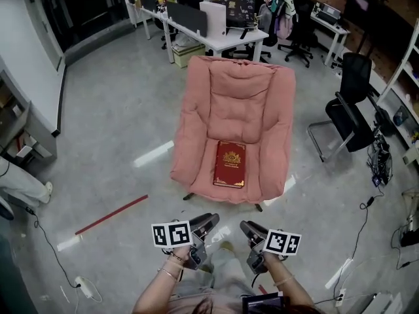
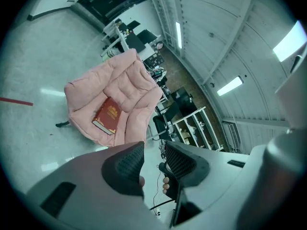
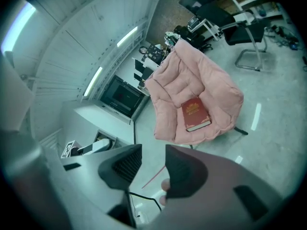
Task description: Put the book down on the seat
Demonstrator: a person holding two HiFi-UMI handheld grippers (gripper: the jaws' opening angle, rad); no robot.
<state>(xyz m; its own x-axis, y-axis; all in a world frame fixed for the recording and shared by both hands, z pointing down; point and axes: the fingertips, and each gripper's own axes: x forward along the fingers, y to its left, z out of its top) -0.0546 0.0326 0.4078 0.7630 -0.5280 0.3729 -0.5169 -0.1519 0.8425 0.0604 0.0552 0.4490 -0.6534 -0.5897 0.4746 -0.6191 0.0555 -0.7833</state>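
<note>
A dark red book (image 1: 230, 163) with gold print lies flat on the seat of the pink padded armchair (image 1: 239, 103), close to the front edge. It also shows in the left gripper view, book (image 2: 106, 115) on chair (image 2: 129, 83), and in the right gripper view, book (image 3: 195, 113) on chair (image 3: 189, 78). My left gripper (image 1: 205, 224) and right gripper (image 1: 250, 230) are held side by side near my body, well short of the chair. A gap shows between the jaws of the left gripper (image 2: 154, 159) and of the right gripper (image 3: 153, 169), and nothing is in either.
A red strip (image 1: 111, 214) lies on the grey floor to the left. A white desk (image 1: 219, 39) with monitors stands behind the armchair. Black office chairs (image 1: 347, 113) and shelving stand at the right. Cables (image 1: 363, 205) and a power strip (image 1: 84, 285) lie on the floor.
</note>
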